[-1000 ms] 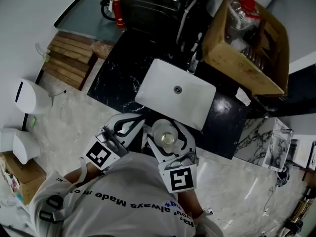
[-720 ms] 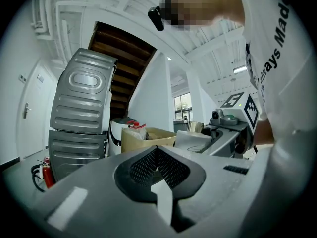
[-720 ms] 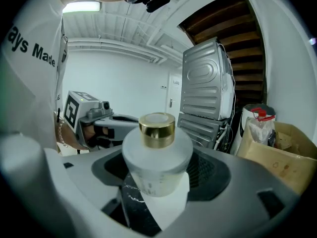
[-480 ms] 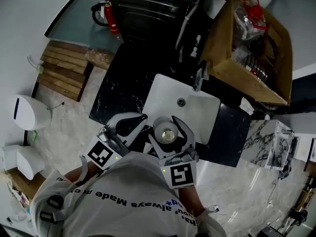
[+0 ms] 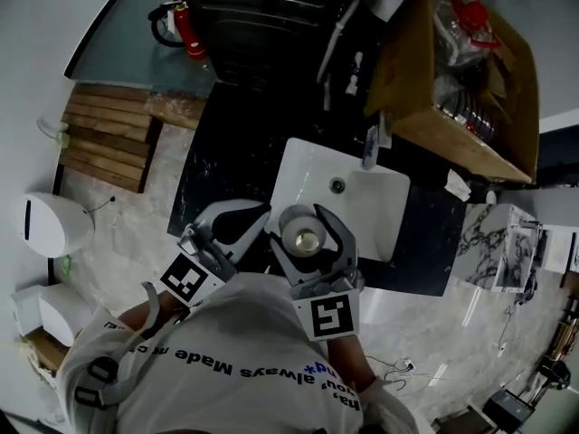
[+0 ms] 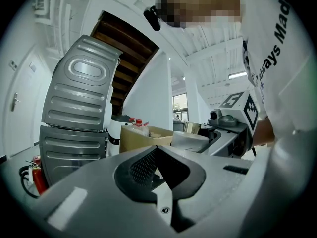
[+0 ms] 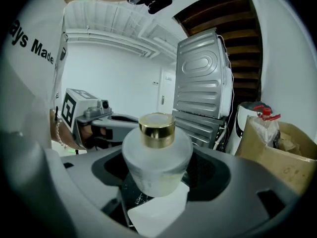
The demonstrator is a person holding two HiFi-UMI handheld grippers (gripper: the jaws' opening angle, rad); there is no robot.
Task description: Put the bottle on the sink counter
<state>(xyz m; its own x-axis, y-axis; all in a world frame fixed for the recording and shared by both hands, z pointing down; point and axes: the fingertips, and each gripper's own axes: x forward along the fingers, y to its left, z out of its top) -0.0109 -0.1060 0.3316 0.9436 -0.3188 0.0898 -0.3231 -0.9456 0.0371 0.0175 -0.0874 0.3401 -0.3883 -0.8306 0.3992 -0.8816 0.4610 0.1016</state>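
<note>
While fingers of the right gripper (image 5: 304, 228) clasp the gold-capped bottle (image 7: 157, 157) at frame centre, the left gripper (image 5: 261, 212) stands clenched, empty.

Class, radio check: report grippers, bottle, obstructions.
Left gripper shut, empty. Right gripper shut on frosted bottle, over the sink rim. Counter beside it looks free.

Your bottle (image 7: 157, 162) looks frosted matt white, its cap (image 7: 156, 129) glossy gold metal. The table (image 5: 222, 165) is dark polished veined stone, the sink (image 5: 362, 202) smooth white, the box (image 5: 403, 70) matt cardboard.
</note>
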